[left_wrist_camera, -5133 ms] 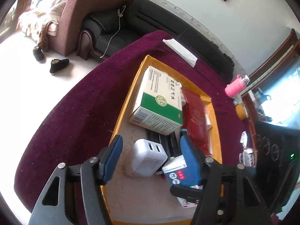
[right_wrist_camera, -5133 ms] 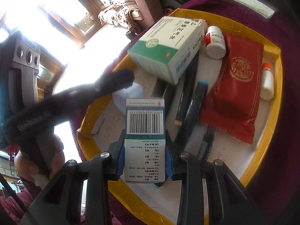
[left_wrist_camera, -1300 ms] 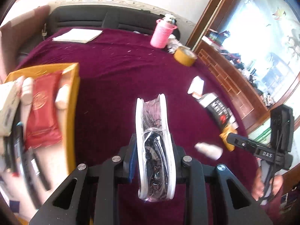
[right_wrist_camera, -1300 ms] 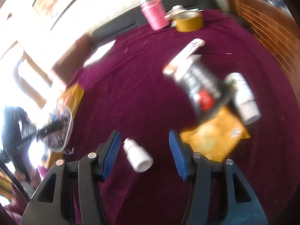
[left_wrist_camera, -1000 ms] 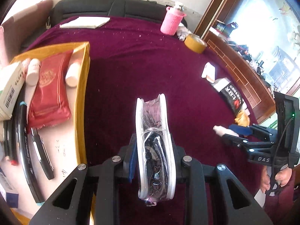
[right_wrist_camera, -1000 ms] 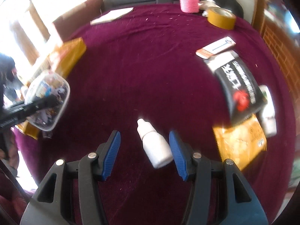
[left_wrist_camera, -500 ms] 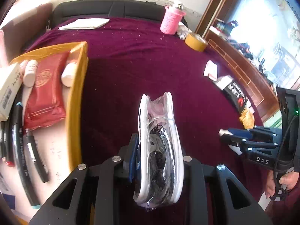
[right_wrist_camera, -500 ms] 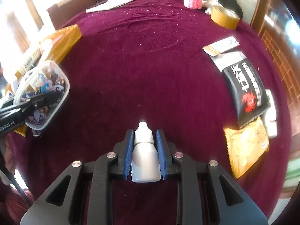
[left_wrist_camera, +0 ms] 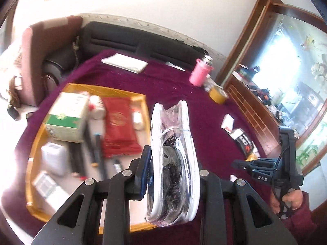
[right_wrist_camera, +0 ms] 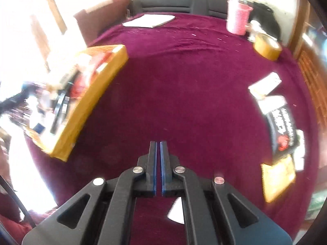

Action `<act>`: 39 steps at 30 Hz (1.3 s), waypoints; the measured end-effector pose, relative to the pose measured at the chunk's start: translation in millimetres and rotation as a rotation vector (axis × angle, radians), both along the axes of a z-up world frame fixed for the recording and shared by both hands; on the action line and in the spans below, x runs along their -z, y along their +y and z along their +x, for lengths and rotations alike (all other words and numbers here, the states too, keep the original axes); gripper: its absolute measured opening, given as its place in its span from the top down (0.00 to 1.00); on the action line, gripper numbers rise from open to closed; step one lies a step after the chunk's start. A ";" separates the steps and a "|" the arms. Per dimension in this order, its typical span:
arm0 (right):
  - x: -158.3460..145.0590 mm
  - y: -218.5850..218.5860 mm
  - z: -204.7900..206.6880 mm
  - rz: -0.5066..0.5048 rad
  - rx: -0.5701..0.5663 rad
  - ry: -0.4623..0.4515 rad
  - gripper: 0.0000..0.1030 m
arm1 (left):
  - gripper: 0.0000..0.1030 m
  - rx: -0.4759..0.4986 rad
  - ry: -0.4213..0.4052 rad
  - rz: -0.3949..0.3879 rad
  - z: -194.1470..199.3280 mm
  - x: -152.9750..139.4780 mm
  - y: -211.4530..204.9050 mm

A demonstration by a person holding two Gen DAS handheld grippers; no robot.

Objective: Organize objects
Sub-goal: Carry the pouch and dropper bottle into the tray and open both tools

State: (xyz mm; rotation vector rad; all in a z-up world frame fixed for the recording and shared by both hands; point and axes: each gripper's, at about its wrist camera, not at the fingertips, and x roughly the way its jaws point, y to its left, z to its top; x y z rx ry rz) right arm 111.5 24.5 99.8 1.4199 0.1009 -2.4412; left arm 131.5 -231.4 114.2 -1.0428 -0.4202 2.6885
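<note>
Left tool (left_wrist_camera: 171,171), which I clamp on a clear plastic container (left_wrist_camera: 173,163) above the yellow tray (left_wrist_camera: 141,100); right tool (right_wrist_camera: 158,163), pads together, grips nothing.

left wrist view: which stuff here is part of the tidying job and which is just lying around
Likely part of the job: yellow cardboard tray, clear white-rimmed plastic tub of dark bits, black snack packet, small white box.

Likely just lying about: pink bottle, roll of yellow tape, white paper sheets, black sofa.
</note>
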 end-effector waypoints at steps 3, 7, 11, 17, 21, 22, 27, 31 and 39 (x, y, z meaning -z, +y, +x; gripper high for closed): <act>10.3 21.8 5.5 0.042 0.087 -0.036 0.94 | 0.77 -0.051 -0.008 -0.048 7.2 0.9 -25.5; 31.6 40.2 19.9 -0.023 0.132 -0.120 0.93 | 0.77 -0.088 -0.097 -0.085 2.9 26.9 -48.2; 37.1 34.7 24.4 0.003 0.153 -0.087 0.86 | 0.77 -0.104 -0.166 -0.098 0.0 53.2 -49.4; 38.7 31.7 29.9 0.024 0.157 -0.107 0.84 | 0.77 -0.110 -0.175 -0.113 0.6 62.3 -43.9; 45.8 33.0 35.6 0.035 0.170 -0.141 0.76 | 0.77 -0.110 -0.190 -0.109 0.6 70.2 -47.4; 49.6 31.8 37.2 0.038 0.168 -0.152 0.76 | 0.77 -0.111 -0.194 -0.112 1.0 71.9 -48.0; 48.1 27.2 46.6 0.021 0.170 -0.107 0.77 | 0.77 -0.129 -0.203 -0.115 0.7 76.3 -54.4; 29.6 17.9 46.7 -0.031 0.136 -0.072 0.77 | 0.77 -0.137 -0.200 -0.112 -0.2 76.9 -58.2; -16.7 -61.9 22.0 -0.232 -0.067 -0.071 0.77 | 0.77 -0.139 -0.199 -0.123 -3.1 81.1 -57.3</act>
